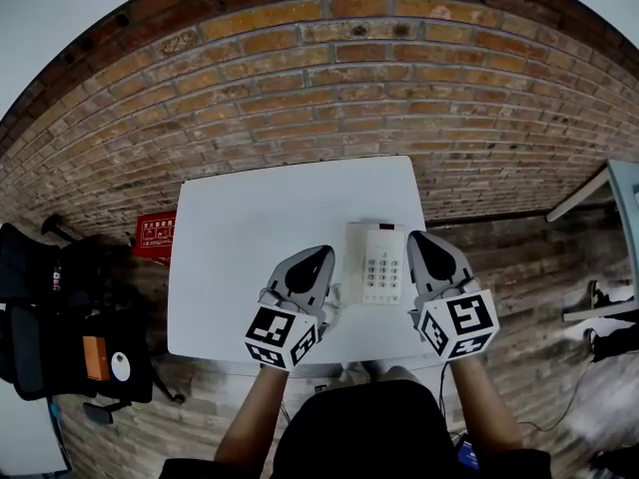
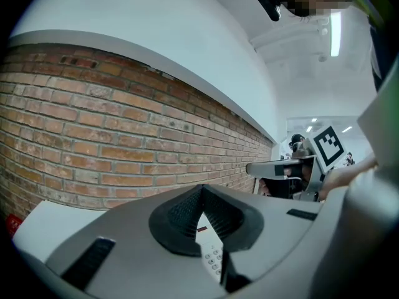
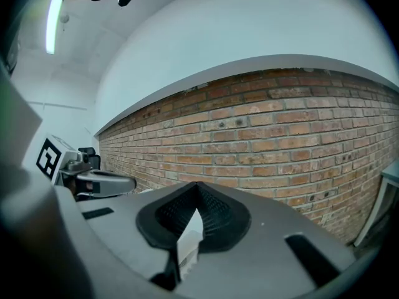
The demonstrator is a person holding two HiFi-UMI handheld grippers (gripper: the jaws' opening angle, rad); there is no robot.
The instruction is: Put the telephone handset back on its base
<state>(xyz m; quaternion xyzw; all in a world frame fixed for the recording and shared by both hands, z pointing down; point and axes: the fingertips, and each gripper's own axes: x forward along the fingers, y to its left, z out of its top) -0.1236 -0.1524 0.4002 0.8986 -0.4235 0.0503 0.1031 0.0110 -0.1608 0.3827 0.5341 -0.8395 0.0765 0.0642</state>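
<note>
A white telephone [image 1: 377, 264] with a keypad lies on the white table [image 1: 250, 238], near its front right. The handset seems to lie along the phone's left side, but I cannot tell this for sure. My left gripper [image 1: 324, 253] hovers just left of the phone, jaws shut and empty. On the phone's right side my right gripper [image 1: 414, 237] is also shut and empty. In the left gripper view the keypad [image 2: 212, 255] shows below the closed tips [image 2: 201, 188]. A white piece of the phone [image 3: 187, 242] shows under the closed tips [image 3: 198, 186] in the right gripper view.
A brick wall [image 1: 329, 78] stands behind the table. On the floor to the left are a red box [image 1: 155, 236] and black gear [image 1: 60, 317]. Pale furniture [image 1: 614, 193] stands at the right. The person stands at the table's front edge.
</note>
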